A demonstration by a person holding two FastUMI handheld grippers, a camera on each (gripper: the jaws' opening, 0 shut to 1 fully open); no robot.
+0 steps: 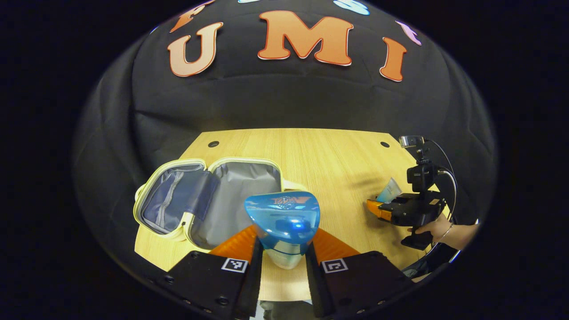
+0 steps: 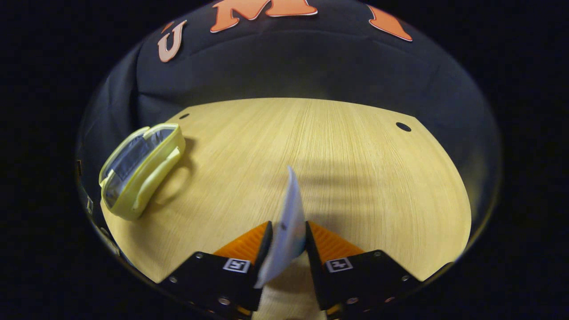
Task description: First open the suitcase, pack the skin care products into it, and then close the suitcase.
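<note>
Suitcase (image 1: pixel 209 200) open on the table (image 1: pixel 311 155), a product clamped in each gripper.

Lying flat with both halves spread, grey lining up, pale yellow rim around; in the right gripper view seen edge-on (image 2: pixel 140 171) at the table's far left. Just beside the suitcase, on its near right, a blue bottle (image 1: pixel 284 220) pinched between both fingers of the left gripper (image 1: pixel 283 258), jaws narrowed onto its pale lower body, blue cap up. Well to the right of the suitcase, the right gripper (image 1: pixel 378 206) held by a hand (image 1: pixel 438 229), with a pale tube (image 1: pixel 390 190) poking from it. In the right gripper view, right gripper (image 2: pixel 284 249) closed on that tube (image 2: pixel 289 222), both fingers pressing its flat sides, tube raised above bare table.
</note>
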